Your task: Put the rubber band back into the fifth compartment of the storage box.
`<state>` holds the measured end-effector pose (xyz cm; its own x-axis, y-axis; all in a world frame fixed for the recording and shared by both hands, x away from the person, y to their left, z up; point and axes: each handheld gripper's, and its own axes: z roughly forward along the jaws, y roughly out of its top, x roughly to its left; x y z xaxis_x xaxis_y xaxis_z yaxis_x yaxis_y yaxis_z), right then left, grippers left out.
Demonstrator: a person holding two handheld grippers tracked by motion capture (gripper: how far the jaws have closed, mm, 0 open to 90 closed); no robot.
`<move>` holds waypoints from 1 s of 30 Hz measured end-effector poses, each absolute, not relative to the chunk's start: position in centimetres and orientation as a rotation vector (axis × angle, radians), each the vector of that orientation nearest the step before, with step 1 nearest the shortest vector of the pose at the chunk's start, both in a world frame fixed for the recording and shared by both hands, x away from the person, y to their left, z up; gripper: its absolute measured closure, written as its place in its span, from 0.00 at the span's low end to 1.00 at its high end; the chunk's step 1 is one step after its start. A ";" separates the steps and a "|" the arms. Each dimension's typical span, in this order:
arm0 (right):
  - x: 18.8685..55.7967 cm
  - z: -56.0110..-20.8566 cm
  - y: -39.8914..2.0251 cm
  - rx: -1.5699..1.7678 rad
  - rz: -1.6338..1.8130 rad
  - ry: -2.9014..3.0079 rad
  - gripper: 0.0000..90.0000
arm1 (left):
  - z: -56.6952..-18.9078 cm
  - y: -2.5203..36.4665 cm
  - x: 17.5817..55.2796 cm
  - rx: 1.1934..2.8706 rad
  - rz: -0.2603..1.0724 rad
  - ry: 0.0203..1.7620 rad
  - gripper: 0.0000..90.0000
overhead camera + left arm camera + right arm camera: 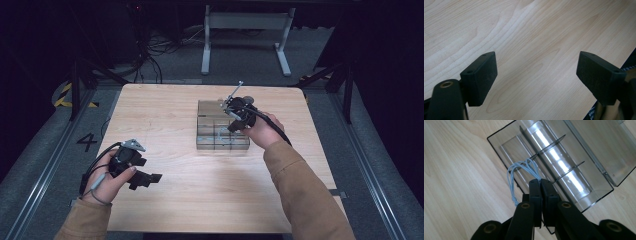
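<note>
A clear plastic box [210,141] with dividers lies open in the middle of the wooden table, its lid [604,145] folded back flat. My right gripper [540,181] is shut on a bundle of thin pale-blue cord [520,168]. The cord's loops hang over the box's end compartment [510,146] and its knotted tail trails beside the jaws. In the high view the right gripper [233,126] is held over the box. My left gripper [150,177] rests near the table's front left, open, with only bare wood between its pads [480,77].
The wooden table [165,110] stands on grey carpet. A white table frame [245,22] and tangled cables [150,50] lie beyond its far edge. Metal rails run along both sides of the table.
</note>
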<state>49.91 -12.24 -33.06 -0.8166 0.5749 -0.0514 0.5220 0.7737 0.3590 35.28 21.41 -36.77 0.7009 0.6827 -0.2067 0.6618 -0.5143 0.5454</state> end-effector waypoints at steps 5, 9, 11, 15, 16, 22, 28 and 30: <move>50.8 -33.2 -12.4 0.921 0.539 2.803 0.98 | -36.8 21.4 35.2 2.302 0.045 1.021 0.20; 51.4 -33.6 -12.1 0.946 0.505 2.801 0.98 | -36.8 21.5 35.3 2.300 0.046 1.023 0.20; 51.5 -33.6 -12.1 0.941 0.501 2.795 0.98 | -36.8 21.5 35.3 2.299 0.045 1.023 0.20; 51.9 -33.7 -11.7 0.957 0.507 2.779 0.98 | -36.7 21.5 35.3 2.296 0.044 1.021 0.20; 52.1 -33.8 -11.6 0.962 0.502 2.776 0.98 | -36.7 21.5 35.3 2.296 0.044 1.022 0.20; 52.5 -34.2 -11.6 1.005 0.582 2.789 0.98 | -36.7 21.6 35.2 2.296 0.043 1.021 0.20; 53.1 -34.8 -11.4 1.025 0.570 2.767 0.98 | -36.7 21.6 35.2 2.296 0.042 1.020 0.20; 53.2 -35.1 -11.4 1.035 0.567 2.764 0.98 | -36.7 21.6 35.2 2.296 0.043 1.022 0.20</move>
